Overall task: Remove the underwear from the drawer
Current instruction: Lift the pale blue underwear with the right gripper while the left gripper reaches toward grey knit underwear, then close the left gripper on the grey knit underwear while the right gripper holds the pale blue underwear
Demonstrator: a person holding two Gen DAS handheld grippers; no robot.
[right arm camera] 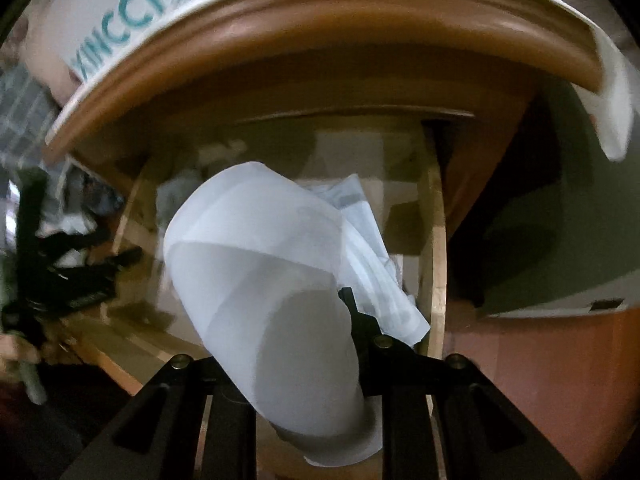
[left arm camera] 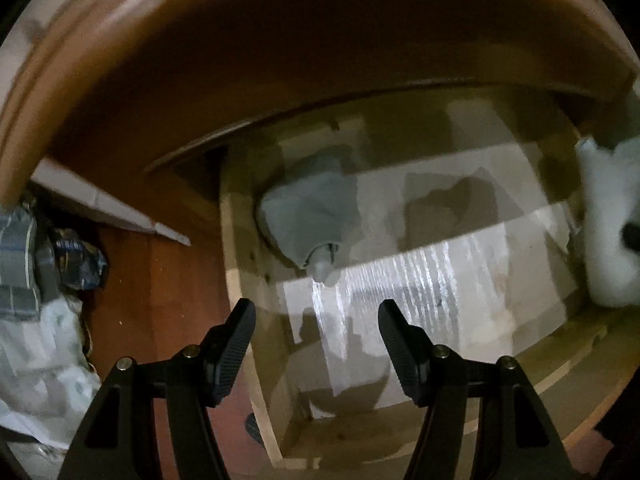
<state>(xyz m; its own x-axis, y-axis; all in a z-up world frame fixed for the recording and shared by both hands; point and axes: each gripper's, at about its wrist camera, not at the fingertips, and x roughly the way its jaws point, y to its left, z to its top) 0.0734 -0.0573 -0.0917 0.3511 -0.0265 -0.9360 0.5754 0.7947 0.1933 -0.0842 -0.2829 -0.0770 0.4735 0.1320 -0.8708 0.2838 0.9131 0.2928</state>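
Observation:
The pale wooden drawer (left arm camera: 240,280) stands pulled out below a brown dresser front. A grey folded garment (left arm camera: 308,216) lies in its far left corner on a whitish liner. My left gripper (left arm camera: 318,320) hovers open above the drawer's left wall, with nothing between its fingers. White underwear (right arm camera: 260,280) drapes over my right gripper (right arm camera: 316,312), which is shut on it above the drawer (right arm camera: 436,260); only one fingertip (right arm camera: 347,298) shows. A striped pale cloth (right arm camera: 372,248) hangs behind it. The left wrist view shows the same white underwear (left arm camera: 608,232) at the right edge.
A brown dresser top (right arm camera: 320,12) overhangs the drawer, carrying a white box with teal lettering (right arm camera: 120,4). Dark and white bags (left arm camera: 36,300) lie on the reddish floor (left arm camera: 168,280) left of the drawer. A green wall (right arm camera: 580,220) rises on the right.

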